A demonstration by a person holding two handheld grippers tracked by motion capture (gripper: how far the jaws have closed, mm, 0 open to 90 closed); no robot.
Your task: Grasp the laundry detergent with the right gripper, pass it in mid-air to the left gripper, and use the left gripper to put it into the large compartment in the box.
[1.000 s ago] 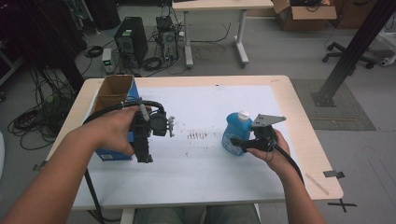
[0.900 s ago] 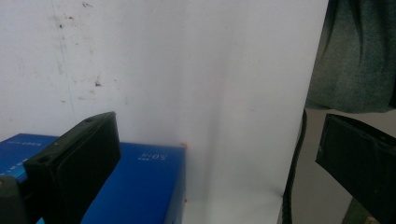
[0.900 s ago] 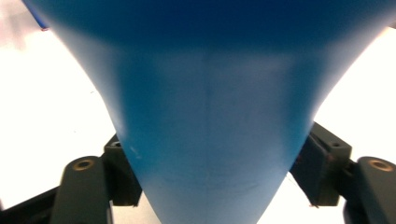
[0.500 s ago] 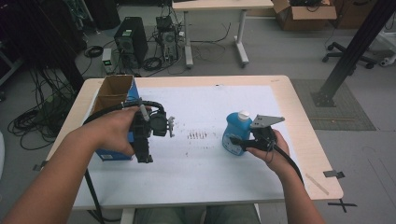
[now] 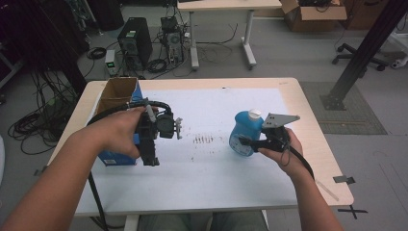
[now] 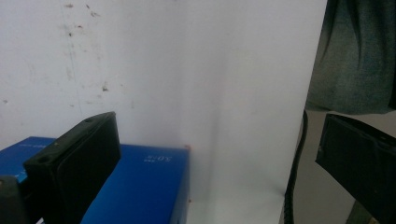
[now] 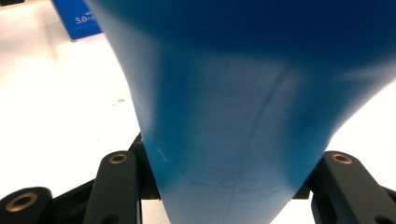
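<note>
Right claw (image 5: 248,142) has just closed, now pinching the blue plastic bottle (image 5: 243,133); left claw (image 5: 150,156), spread, hasn't moved.

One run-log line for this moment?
right tongs: just closed on blue bottle | left tongs: open, over blue box

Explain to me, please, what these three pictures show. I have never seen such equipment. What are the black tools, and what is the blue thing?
A person sits at a table covered with white paper and holds hand-operated tongs in each hand. One picture looks down from above; the other two come from small cameras riding on each tool. The right tongs have just closed on a blue bottle with a white cap; up close the bottle sits between the two black jaws. The left tongs are open and hold nothing, hovering near a blue cardboard box, open at the top, at the left side of the table.
</note>
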